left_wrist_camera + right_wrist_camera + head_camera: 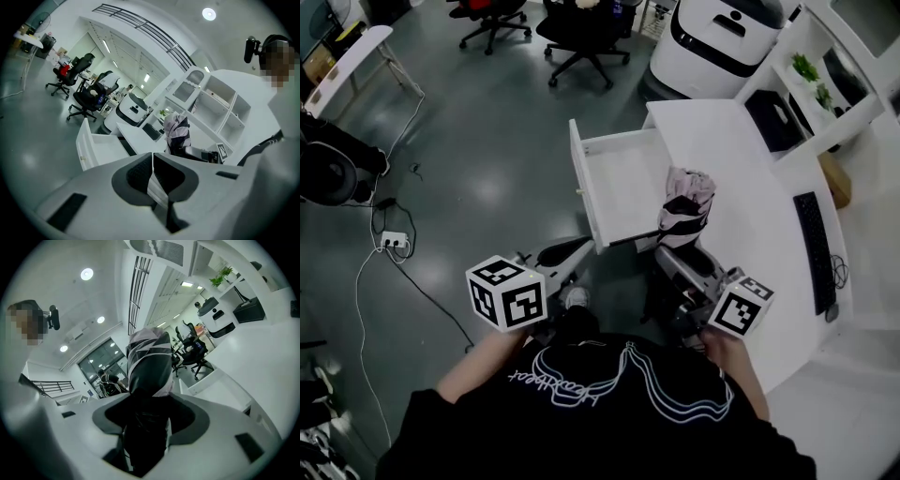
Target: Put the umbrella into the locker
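The left gripper point(577, 247) has its jaws closed together with nothing between them, as the left gripper view point(152, 155) shows. The right gripper point(677, 255) has its jaws clamped on the lower part of a folded umbrella point(685, 204). In the right gripper view point(148, 403) the umbrella's dark and pale fabric point(150, 359) fills the gap and rises past the jaw tips.

Just ahead of both pairs of jaws, a white drawer point(577, 167) stands pulled open. The umbrella's top is beside its right side, over the drawer's near right corner. From the left jaws the drawer point(84, 146) is ahead to the left, and the umbrella point(177, 132) ahead to the right.

To the right of the right jaws is a white tabletop point(741, 178) with a keyboard point(816, 249) on it. Far beyond the jaws, office chairs point(581, 36) stand on the grey floor point(478, 141).
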Demonstrator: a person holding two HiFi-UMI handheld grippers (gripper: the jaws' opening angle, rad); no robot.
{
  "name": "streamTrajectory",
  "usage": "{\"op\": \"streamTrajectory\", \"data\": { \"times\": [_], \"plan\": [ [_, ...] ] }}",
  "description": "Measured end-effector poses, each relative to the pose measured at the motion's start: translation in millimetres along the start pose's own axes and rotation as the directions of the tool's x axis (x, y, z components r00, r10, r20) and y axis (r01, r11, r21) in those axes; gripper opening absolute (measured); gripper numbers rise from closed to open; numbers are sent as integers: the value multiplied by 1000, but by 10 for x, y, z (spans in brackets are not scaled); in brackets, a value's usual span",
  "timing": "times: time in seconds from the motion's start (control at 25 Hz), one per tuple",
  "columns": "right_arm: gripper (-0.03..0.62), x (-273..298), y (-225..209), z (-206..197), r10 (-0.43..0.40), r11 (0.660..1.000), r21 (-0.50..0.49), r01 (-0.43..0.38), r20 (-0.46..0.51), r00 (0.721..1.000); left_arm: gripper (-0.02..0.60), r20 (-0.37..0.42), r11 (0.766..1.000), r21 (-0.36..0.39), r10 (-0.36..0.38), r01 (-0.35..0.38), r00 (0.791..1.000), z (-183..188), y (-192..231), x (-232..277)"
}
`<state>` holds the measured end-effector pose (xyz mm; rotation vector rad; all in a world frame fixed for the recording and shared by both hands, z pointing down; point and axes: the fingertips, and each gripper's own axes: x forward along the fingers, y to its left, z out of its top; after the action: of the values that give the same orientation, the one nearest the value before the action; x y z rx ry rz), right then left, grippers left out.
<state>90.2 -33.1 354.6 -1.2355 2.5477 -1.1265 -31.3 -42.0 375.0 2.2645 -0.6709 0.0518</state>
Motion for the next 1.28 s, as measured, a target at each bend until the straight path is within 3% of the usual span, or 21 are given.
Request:
{"op": "streamTrajectory", "data": {
  "times": [0.44,0.76,1.28],
  "plan": [
    [235,641,-445,83,-101,995,-10,101,-24,995,12,-61,1000,-8,-11,11,998,347,677,216],
    [236,933,-740,147,-124,992,-44,121,-68,990,12,-70,1000,-15,15,-16,997,456,911,372],
    [235,1580,-1522,90,-187,982,-77,173,-239,953,12,-44,991,-79,102,-105,994,749,1337,555]
  ]
}}
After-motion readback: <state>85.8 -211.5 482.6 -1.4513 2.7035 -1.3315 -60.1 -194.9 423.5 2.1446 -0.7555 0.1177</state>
